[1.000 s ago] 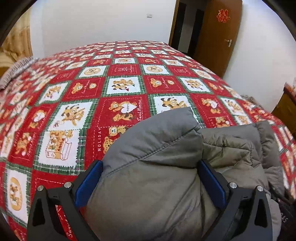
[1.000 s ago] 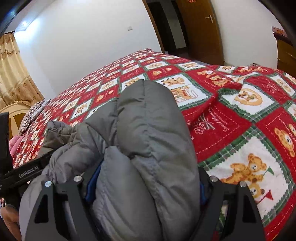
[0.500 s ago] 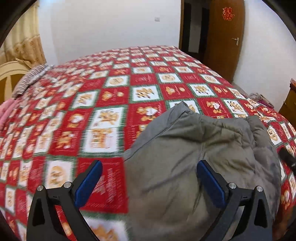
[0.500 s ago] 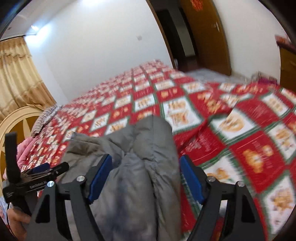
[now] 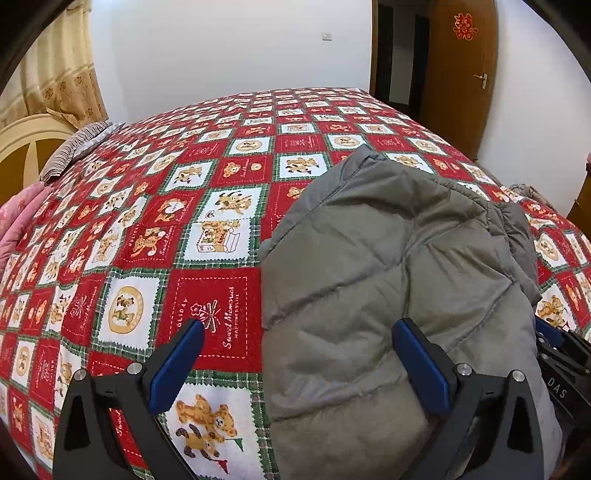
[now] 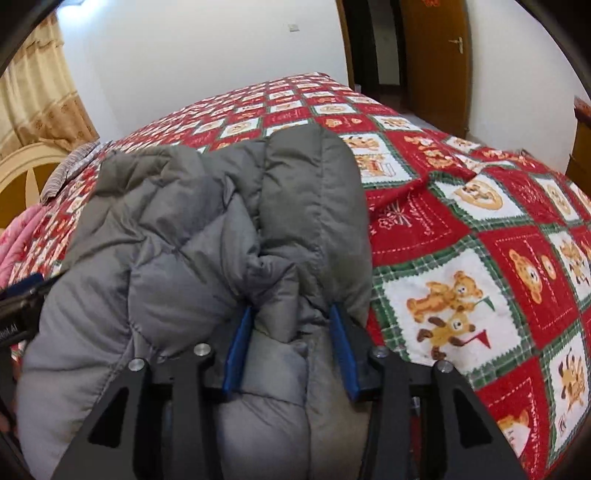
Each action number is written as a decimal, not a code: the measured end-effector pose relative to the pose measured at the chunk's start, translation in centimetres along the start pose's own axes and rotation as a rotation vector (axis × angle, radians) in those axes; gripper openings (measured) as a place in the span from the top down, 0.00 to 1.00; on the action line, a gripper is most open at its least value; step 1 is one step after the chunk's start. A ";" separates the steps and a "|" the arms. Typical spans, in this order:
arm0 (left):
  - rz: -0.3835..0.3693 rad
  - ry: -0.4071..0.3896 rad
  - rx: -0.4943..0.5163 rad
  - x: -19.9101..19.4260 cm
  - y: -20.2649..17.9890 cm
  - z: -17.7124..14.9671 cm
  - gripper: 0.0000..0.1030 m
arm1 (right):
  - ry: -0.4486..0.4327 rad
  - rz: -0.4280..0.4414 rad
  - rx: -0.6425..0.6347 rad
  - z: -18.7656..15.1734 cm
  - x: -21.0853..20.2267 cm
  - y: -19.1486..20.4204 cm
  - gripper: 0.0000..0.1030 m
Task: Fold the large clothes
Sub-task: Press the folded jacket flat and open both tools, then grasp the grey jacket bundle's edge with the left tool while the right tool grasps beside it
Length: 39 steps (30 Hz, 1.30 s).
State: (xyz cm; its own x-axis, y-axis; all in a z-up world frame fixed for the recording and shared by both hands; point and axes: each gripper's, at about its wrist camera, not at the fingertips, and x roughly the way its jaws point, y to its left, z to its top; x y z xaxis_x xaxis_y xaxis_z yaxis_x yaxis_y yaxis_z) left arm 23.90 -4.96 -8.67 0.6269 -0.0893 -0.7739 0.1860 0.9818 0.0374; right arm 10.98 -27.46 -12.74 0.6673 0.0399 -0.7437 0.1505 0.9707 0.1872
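My left gripper [image 5: 295, 363] is spread over the jacket's [image 5: 388, 266] edge on the quilt [image 5: 207, 206]; my right gripper [image 6: 291, 332] pinches a jacket fold

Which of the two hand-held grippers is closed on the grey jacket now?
The right hand-held gripper: its blue fingers pinch a fold of the grey padded jacket. The left hand-held gripper is wide open, gripping nothing, over the jacket's edge and the bedspread.

The bedspread [image 5: 214, 314] reads "HOLIDAY" and "Sweet Memories" on a red square. The other gripper [image 5: 561, 373] at the edge shows "DAS". A red character emblem [image 5: 463, 26] sits on the door [image 5: 458, 74].
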 end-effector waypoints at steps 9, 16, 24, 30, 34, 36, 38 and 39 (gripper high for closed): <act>-0.175 -0.043 -0.064 -4.8 3.4 -1.6 0.01 | -0.004 0.165 0.098 1.2 -5.5 -3.1 0.43; -0.473 0.006 -0.492 -3.1 10.3 -3.4 0.01 | -0.143 0.266 0.023 0.3 -12.4 -4.0 0.00; -0.618 0.106 -0.491 1.2 6.0 -3.0 0.01 | 0.045 0.233 0.004 1.3 -3.5 -2.4 0.00; -0.685 0.159 -0.489 4.7 4.8 -2.2 0.01 | 0.092 0.313 0.064 1.3 -0.3 -3.1 0.00; -0.617 0.145 -0.391 4.8 3.3 -1.2 0.01 | 0.111 0.358 0.010 0.9 0.3 -1.7 0.00; -0.564 0.137 -0.325 4.4 2.6 -1.0 0.01 | 0.082 0.354 0.011 0.6 0.3 -1.4 0.00; -0.529 0.131 -0.280 4.3 1.9 -0.8 0.01 | 0.074 0.341 -0.008 0.5 0.1 -1.0 0.00; -0.519 0.124 -0.266 4.3 1.7 -0.9 0.01 | 0.073 0.332 -0.014 0.5 -0.1 -0.9 0.00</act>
State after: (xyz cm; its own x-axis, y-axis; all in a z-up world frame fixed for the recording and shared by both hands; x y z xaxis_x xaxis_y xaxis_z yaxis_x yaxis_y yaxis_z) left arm 26.23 -3.53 -12.55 0.4085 -0.5640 -0.7176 0.2386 0.8249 -0.5125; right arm 11.16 -28.42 -12.50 0.6242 0.3710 -0.6876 -0.0765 0.9049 0.4188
